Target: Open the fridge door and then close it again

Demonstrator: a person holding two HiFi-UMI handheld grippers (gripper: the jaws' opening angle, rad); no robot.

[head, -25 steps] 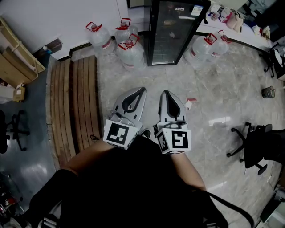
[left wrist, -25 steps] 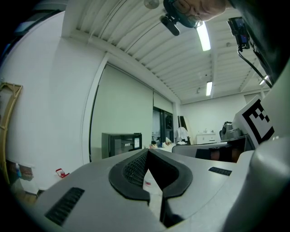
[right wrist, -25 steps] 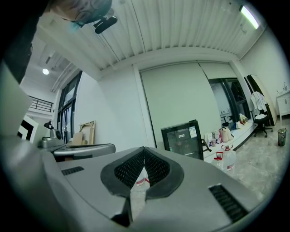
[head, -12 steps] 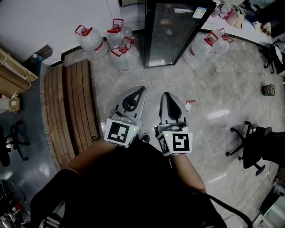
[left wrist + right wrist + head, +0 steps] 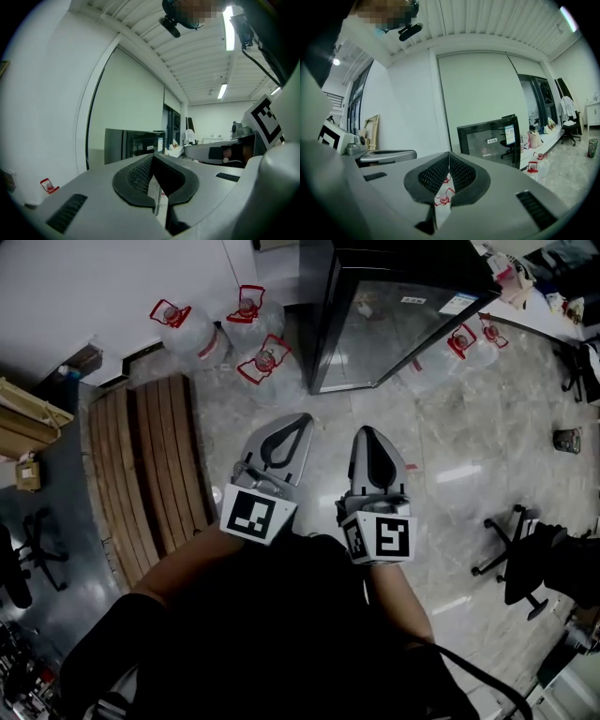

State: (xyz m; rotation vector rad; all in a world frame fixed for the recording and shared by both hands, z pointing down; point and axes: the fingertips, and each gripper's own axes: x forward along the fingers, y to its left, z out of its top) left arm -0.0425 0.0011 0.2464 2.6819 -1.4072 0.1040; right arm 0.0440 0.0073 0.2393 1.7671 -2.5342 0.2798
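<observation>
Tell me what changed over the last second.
The person has walked toward the fridge: in the head view it now looms larger and sits closer to the tongs. Nothing was grasped or released. The left tongs and right tongs stay shut, empty and side by side, and the fridge door stays closed.

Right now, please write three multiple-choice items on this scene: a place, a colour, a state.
1. In the head view, where does the brown slatted wooden platform lie?
A) left of the left gripper
B) between the grippers
C) right of the right gripper

2. What colour are the handles on the clear plastic water jugs?
A) blue
B) red
C) green

3. How do both grippers' jaws stand?
A) shut, empty
B) wide open
C) shut on a handle

Key: 1 A, it lies beside the left arm; 2 B, red loops top each jug; 3 A, pads meet in both gripper views.
</observation>
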